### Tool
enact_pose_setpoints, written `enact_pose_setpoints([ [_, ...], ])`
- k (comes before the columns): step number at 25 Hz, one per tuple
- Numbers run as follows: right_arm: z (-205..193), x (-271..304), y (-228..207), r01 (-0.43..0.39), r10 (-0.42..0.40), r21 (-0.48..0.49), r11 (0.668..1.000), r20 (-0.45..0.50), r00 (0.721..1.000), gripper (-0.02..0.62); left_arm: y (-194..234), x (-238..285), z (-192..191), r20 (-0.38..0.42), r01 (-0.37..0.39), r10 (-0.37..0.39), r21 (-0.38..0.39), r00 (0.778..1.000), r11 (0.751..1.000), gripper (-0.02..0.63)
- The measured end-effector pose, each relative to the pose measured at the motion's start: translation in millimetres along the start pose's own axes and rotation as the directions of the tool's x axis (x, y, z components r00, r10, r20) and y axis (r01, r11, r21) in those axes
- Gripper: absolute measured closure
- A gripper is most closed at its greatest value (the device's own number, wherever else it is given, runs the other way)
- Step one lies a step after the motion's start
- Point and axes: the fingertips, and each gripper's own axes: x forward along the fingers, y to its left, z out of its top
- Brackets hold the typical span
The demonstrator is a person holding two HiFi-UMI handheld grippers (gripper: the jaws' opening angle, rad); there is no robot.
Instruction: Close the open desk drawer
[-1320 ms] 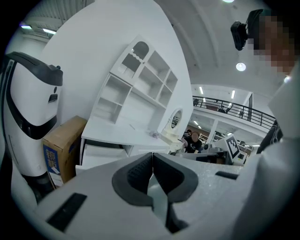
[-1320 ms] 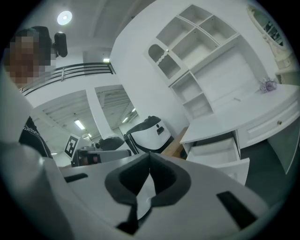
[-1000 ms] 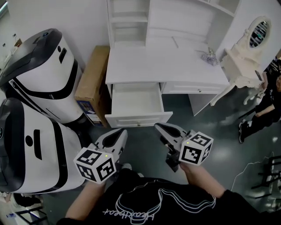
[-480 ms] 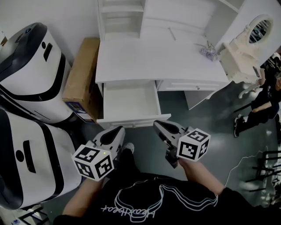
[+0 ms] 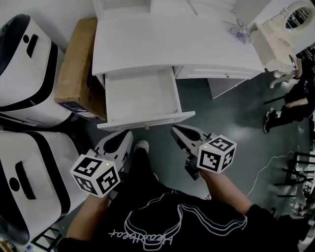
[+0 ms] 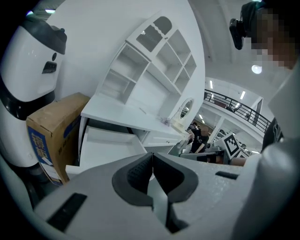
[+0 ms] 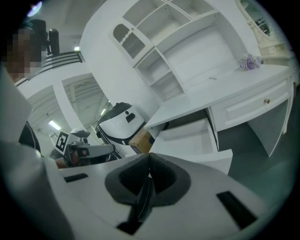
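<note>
The empty drawer (image 5: 141, 94) hangs open under the bench (image 5: 172, 44). It looks light and stiff. Our left gripper (image 5: 125, 134) and right gripper (image 5: 176, 131) have jaws together. We should push its front.

Hall staged as bedroom: white desk (image 5: 172, 44), vanity mirror (image 5: 299, 11), mezzanine railing (image 6: 243, 110).

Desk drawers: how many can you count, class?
2. The open drawer is pulled out toward the person; the closed drawer sits to its right in the head view. Others may be hidden.
</note>
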Motion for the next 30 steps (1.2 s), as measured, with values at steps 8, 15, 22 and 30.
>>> enact_pose_setpoints([
  [8, -29.3, 26.1, -43.5, 0.06, -0.059, 0.043, 0.997, -0.025, 0.998, 0.589, 28.8, 18.6, -37.6, -0.052, -0.016, 0.014, -0.039, 0.999, 0.999, 0.6],
  [15, -47.1, 44.4, -60.1, 0.095, -0.093, 0.057, 0.994, -0.037, 0.995, 0.59, 42.2, 32.2, -69.4, -0.116, -0.02, 0.015, -0.04, 0.993, 0.999, 0.601],
  [22, -47.4, 55.6, -69.0, 0.126, -0.126, 0.044, 0.991, -0.002, 0.992, 0.589, 44.4, 39.5, -87.0, -0.156, -0.007, 0.0, -0.044, 0.988, 0.999, 0.601],
  [30, -45.1, 62.7, -73.0, 0.155, -0.155, 0.011, 0.988, 0.015, 0.988, 0.589, 47.5, 50.9, -92.5, -0.165, 0.014, -0.025, -0.068, 0.986, 0.998, 0.6],
])
